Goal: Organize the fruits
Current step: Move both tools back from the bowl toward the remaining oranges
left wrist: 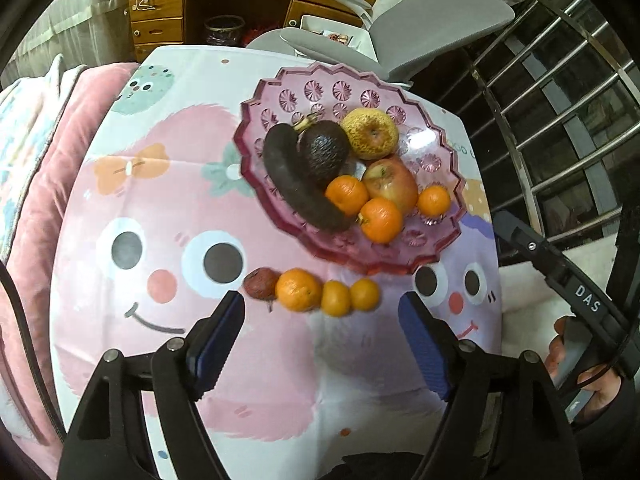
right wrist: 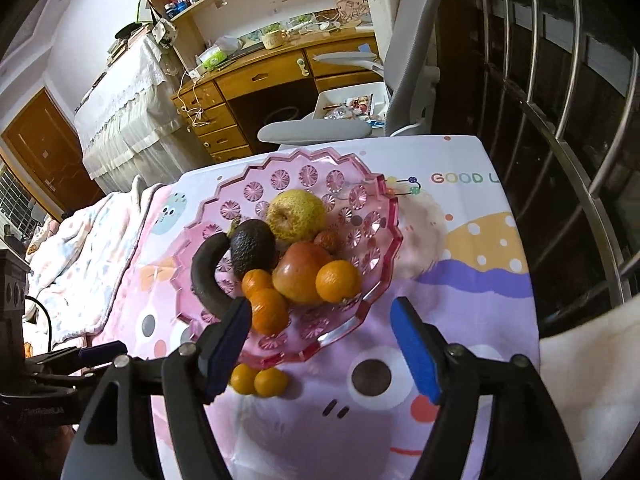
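Your left tool [left wrist: 322, 312] is open and holds nothing; its two blue pads stand wide apart over the table [left wrist: 160, 200]. Your right tool [right wrist: 320, 324] is open too, and also empty.

Most of the fruit is already in the pink glass bowl [left wrist: 400, 92]. Inside it you have a blackened banana [left wrist: 296, 184] at 9 o'clock, a dark avocado [left wrist: 324, 152] touching it, a rough yellow fruit [left wrist: 372, 132] at 12 o'clock, a red apple [left wrist: 394, 184] in the middle, and three mandarins near 6 o'clock.

Four fruits lie in a row on the tablecloth, just outside the bowl rim at 6 o'clock: a small dark red fruit [left wrist: 260, 283] at the left end, then a larger mandarin [left wrist: 298, 290] touching it, then two small mandarins [left wrist: 350, 296]. In the left wrist view this row sits just ahead of your left tool, between its pads.

So I judge the step in hand is collecting the last loose fruits. For the next move, bring the left tool down around one fruit only. The fruits touch each other, so an end fruit is probably the easiest start. Close gently, because round fruit may roll.
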